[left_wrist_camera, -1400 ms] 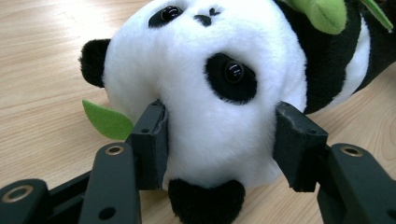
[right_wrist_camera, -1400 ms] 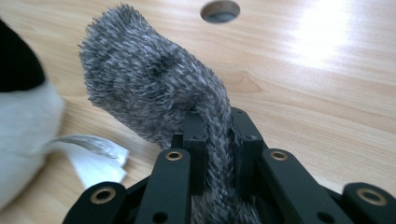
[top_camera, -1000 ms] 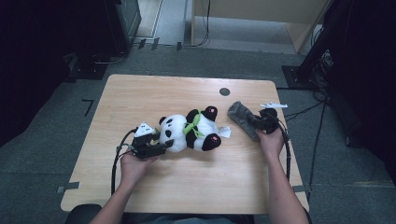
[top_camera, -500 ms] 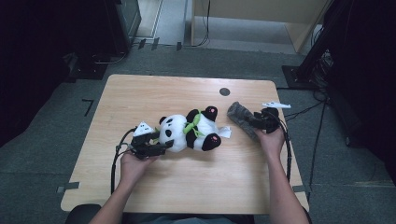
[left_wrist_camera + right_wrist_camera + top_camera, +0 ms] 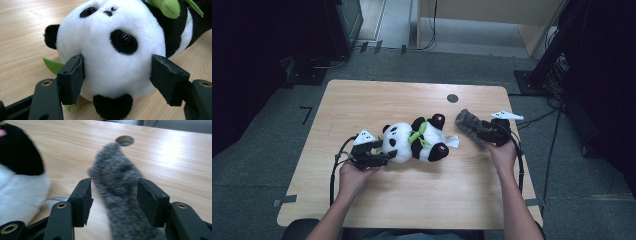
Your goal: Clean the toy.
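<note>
Black-and-white plush panda with green scarf (image 5: 419,142) lies on its back mid-table on the pale wooden table (image 5: 377,100), long axis left–right, head at the left gripper (image 5: 384,159), feet toward the right. Left jaws bracket the head: one pad presses the fur, the other stands just off, having lately widened; not clamped. Grey furry strip of fabric (image 5: 117,192) lies just right of the feet, between the right gripper (image 5: 113,200) jaws, recently opened, pads clear of it
</note>
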`<state>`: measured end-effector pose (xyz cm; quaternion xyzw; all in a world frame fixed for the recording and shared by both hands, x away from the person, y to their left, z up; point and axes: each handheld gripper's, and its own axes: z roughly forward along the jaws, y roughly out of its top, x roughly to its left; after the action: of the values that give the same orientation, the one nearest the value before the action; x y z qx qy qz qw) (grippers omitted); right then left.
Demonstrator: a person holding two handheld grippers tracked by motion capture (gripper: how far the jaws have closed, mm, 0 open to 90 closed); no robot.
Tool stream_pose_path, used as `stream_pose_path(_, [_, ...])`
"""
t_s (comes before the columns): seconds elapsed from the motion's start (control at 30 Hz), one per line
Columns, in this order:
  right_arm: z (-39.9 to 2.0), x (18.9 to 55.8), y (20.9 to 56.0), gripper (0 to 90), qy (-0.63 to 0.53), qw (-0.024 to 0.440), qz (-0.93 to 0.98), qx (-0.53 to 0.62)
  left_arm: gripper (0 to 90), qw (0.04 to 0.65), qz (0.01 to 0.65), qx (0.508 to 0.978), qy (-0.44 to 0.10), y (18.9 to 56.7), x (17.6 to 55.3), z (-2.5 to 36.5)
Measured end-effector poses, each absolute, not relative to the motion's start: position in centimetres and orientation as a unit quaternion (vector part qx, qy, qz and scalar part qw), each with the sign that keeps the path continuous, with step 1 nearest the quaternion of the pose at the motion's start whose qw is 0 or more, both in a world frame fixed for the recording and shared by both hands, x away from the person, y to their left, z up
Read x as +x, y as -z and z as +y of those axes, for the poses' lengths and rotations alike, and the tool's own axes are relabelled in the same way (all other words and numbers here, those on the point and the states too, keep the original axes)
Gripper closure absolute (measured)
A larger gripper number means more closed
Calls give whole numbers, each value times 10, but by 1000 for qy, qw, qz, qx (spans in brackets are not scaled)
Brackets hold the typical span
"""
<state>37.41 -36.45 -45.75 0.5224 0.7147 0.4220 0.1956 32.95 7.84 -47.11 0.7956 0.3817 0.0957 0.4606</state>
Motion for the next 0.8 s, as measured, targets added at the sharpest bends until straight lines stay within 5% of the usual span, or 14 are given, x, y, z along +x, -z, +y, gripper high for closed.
stream_pose_path(0.27, [-350,359,448,480,-429,201,719,508,320,459,374,799,-102,469,329,80])
stream_pose_path(0.6, [-339,344,446,333,-448,169,716,508,338,471,370,795,-93,464,328,85])
stream_pose_path(0.8, [-336,330,443,246,-446,169,719,506,242,469,373,797,-76,463,331,88])
